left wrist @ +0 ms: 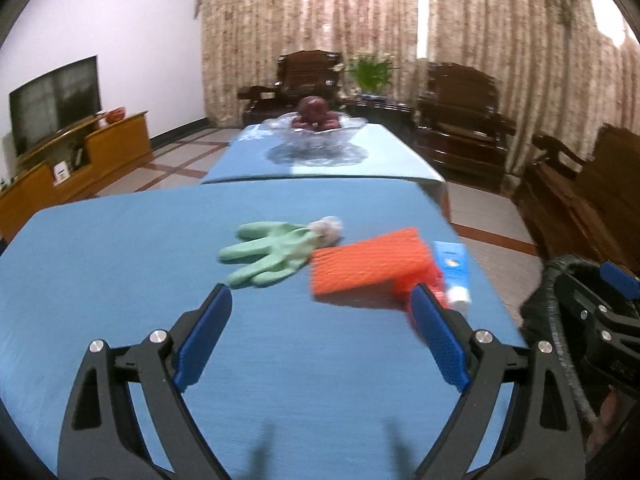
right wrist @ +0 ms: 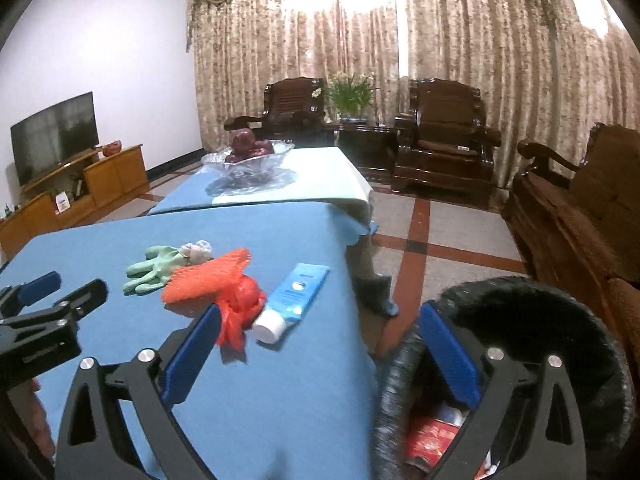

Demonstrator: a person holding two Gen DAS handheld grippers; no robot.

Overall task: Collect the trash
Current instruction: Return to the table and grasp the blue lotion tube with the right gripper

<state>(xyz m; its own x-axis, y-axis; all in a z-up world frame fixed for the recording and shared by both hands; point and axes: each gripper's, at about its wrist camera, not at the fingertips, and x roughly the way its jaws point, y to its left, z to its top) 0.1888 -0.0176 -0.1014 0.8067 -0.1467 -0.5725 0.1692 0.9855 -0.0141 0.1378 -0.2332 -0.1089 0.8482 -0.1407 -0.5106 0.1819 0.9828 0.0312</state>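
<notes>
Blue pads (left wrist: 204,340) of the left gripper (left wrist: 322,300) gape wide, nothing between them; right gripper (right wrist: 320,320) equally spread above the bin (right wrist: 520,320). Trash waits ahead: green glove (left wrist: 264,254), orange sponge (left wrist: 368,266), blue tube (right wrist: 298,294). Best approach low, straddle one piece, then squeeze.
</notes>
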